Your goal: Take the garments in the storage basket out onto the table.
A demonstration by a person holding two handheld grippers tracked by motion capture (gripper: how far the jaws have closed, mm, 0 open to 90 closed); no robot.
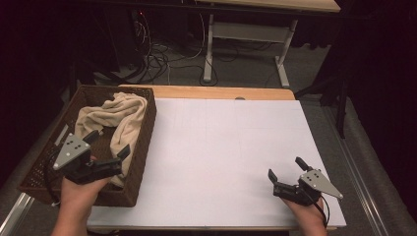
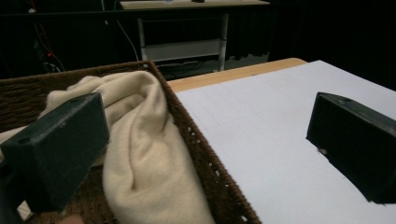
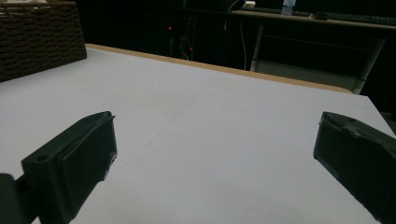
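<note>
Left gripper (image 1: 107, 143): seen at lower left of the high view, held over the near end of the basket. Jaws are spread wide, nothing pinched between them. In the left gripper view one jaw is set low over the basket's inside, right next to the cloth, and the other hangs out over the white board; contact with the cloth can't be made out.

Right gripper (image 1: 287, 170): parked at lower right of the high view, over the white board's near right corner. Jaws wide apart too, nothing held. From the right gripper view only bare board is framed between them.

Cloth (image 1: 120, 119): cream coloured, soft, bunched up inside the basket, so upper left of the high view. Its long axis is run from the near right wall of the basket up toward the far end, with a fold draped back to the left. In the left gripper view (image 2: 140, 149) it's piled against the basket's right wall, up to rim height.

Basket (image 1: 142, 147): dark brown wicker, rectangular, laid along the left edge of the board with its long side pointed away from the person.

White board (image 1: 221, 157): laid flat over the wooden table (image 1: 221, 92), whose edge is left showing at the far side.
</note>
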